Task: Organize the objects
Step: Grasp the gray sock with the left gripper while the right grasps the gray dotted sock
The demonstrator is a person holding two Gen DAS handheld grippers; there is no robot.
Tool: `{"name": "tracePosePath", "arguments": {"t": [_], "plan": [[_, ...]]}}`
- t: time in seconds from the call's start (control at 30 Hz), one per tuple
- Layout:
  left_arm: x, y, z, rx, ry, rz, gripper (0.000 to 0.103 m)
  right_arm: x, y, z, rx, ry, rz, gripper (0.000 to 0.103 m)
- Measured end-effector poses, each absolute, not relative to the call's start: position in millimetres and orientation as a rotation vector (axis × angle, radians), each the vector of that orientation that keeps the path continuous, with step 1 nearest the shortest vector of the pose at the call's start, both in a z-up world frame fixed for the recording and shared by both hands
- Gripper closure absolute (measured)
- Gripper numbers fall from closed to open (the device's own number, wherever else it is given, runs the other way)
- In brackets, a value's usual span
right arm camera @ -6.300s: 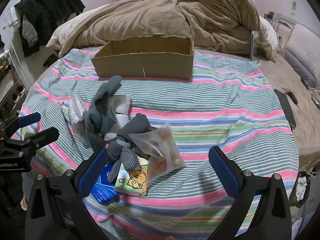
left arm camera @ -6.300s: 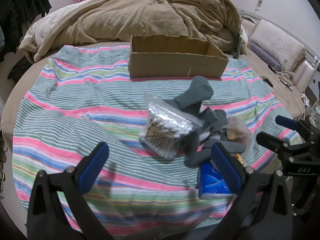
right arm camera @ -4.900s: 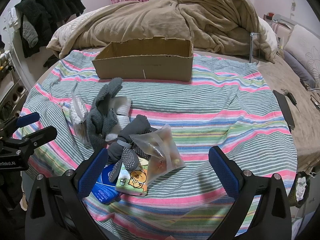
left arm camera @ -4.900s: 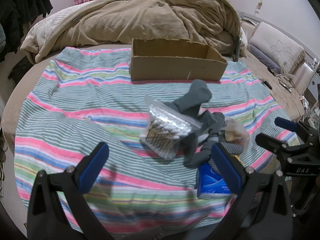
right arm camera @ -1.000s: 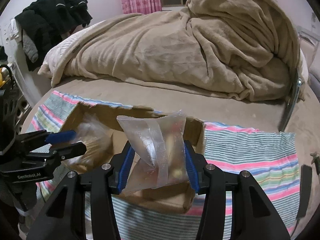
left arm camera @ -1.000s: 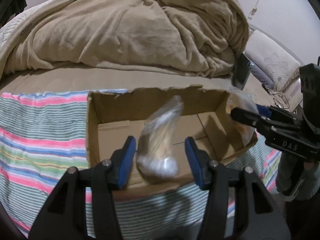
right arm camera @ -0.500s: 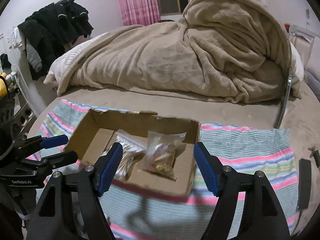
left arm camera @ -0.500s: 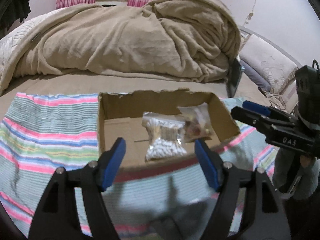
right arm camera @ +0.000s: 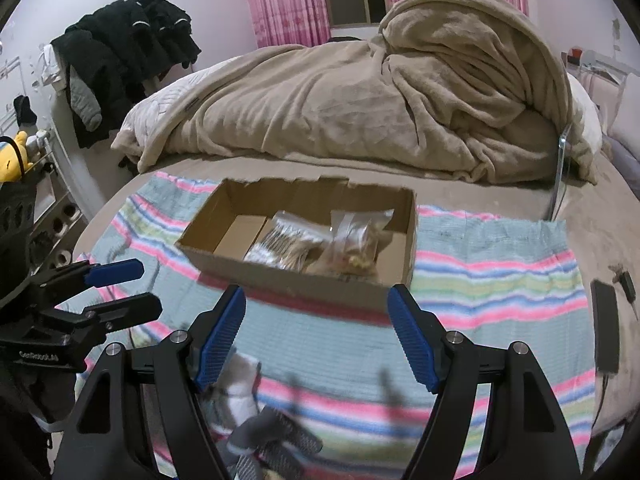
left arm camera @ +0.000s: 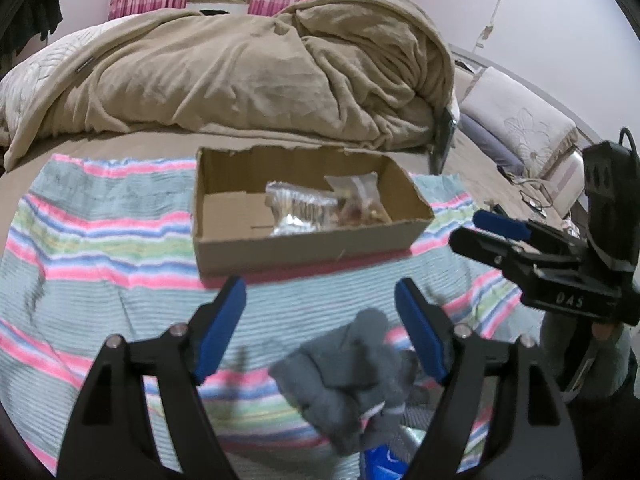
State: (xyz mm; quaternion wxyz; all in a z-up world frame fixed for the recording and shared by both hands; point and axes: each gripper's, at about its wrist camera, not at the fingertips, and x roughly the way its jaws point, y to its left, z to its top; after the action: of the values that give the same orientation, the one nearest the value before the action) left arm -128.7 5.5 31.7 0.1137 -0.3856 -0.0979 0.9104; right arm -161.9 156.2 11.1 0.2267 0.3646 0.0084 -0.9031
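A cardboard box (left arm camera: 304, 246) stands on the striped cloth; it also shows in the right wrist view (right arm camera: 288, 278). Inside lie a clear bag of cotton swabs (left arm camera: 298, 210) (right arm camera: 282, 246) and a clear bag of small bits (left arm camera: 358, 196) (right arm camera: 358, 240). My left gripper (left arm camera: 320, 320) is open and empty, above grey socks (left arm camera: 348, 376) with a blue packet (left arm camera: 380, 462) below. My right gripper (right arm camera: 316, 328) is open and empty, in front of the box, above grey and white socks (right arm camera: 260, 420).
A striped cloth (left arm camera: 100, 248) covers the round bed. A tan blanket heap (left arm camera: 248, 76) lies behind the box. Dark clothes (right arm camera: 120, 52) hang at the left wall. A black phone (right arm camera: 604, 330) lies on the bed's right. Pillows (left arm camera: 516, 128) sit far right.
Both grippers have let go of their bags, which now lie in the box. Both have drawn back towards the socks, open and empty.
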Motion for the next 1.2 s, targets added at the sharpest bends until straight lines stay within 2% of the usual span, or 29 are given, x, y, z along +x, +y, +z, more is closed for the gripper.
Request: {"name": "tracePosePath", "arguments": {"t": [0.53,1.13,1.2], "plan": [[-100.0,7.3,-13.8,-1.283,-0.325,2.605,0.025,-124.2,150.8,-27.4,1.119,0.052,-2.423,0.027],[-99.8,25.9,-68.1,-1.441,-0.361,2.5,0.025,-118.4,140.0,-79.6,1.281,0.051,-2.309,0.027],[-98.8,24.1,-70.5,-1.43,-0.378,2.507,0.025,-119.1,138.9,-84.1,1.297,0.054,-2.302,0.029]]}}
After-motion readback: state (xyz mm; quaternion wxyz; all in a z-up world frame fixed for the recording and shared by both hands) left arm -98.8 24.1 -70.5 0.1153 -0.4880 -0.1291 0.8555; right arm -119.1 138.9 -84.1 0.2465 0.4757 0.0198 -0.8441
